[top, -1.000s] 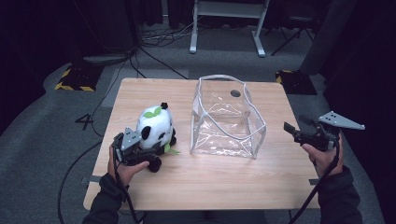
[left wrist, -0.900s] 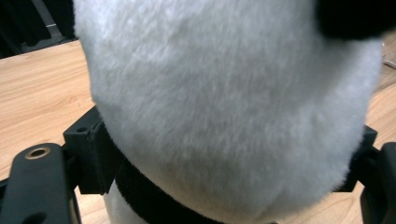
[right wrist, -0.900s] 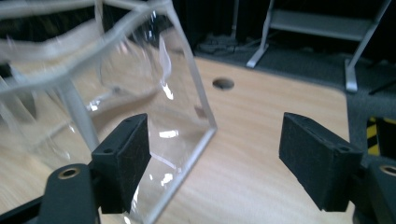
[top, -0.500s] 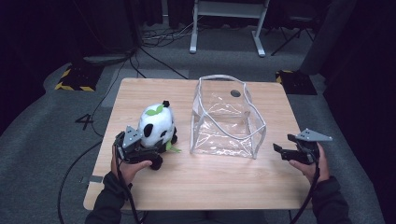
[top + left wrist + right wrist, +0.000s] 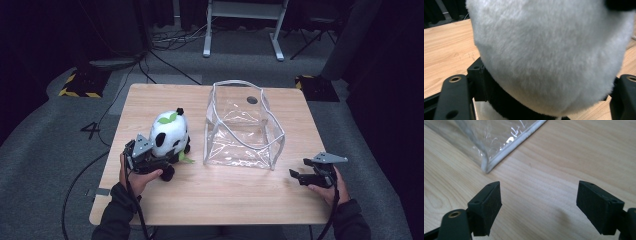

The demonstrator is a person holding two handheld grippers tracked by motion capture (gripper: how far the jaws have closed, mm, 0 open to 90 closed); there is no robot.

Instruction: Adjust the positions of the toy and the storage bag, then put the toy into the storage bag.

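Left tool (image 5: 159, 159) clamping plush panda (image 5: 169, 133), right tool (image 5: 298, 177) spread, low over table (image 5: 225, 200)

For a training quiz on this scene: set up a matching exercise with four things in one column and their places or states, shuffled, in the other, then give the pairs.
Things:
1. panda plush toy
2. clear plastic bag
3. right gripper
4. left gripper

States:
A. open, low over bare wood near the table's right edge
B. standing empty at the table's middle
C. closed around soft fur
D. white and black, with a green leaf on top

Pairs: 1-D, 2-B, 3-A, 4-C
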